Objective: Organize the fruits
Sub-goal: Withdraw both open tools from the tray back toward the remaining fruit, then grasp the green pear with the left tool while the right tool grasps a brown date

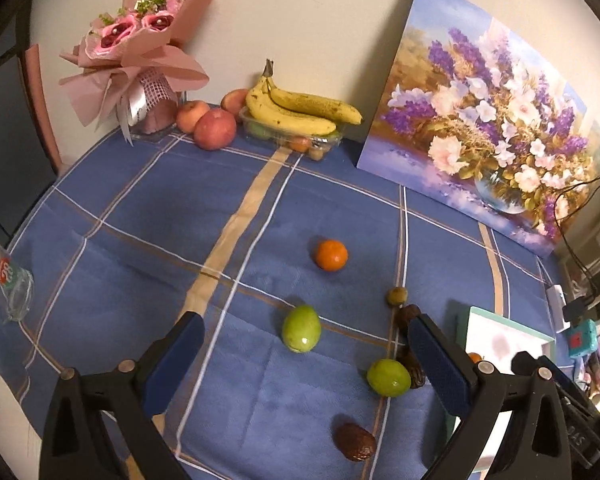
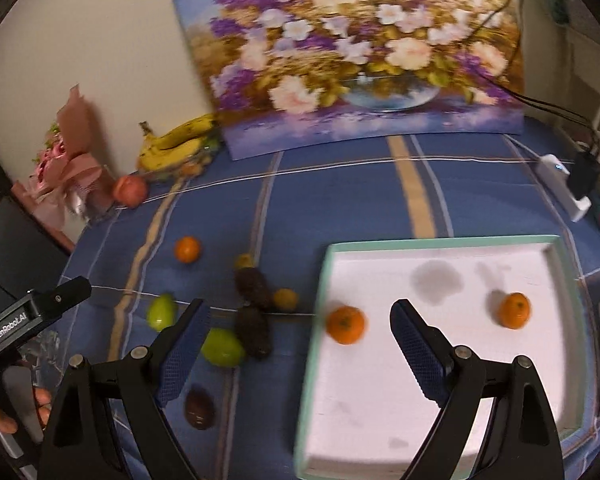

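Currently, both grippers are spread wide and hold nothing. Left gripper (image 1: 304, 354) hovers over the blue plaid tablecloth (image 1: 140, 216), framing a green fruit (image 1: 301, 328); a tangerine (image 1: 331, 255) lies farther ahead. Right gripper (image 2: 300, 340) hangs over the left edge of the white tray (image 2: 556, 240), framing one tangerine (image 2: 345, 324) inside it; a second tangerine (image 2: 514, 311) rests to its right.

Cream wall (image 1: 320, 32); blue plaid tablecloth (image 1: 140, 216).
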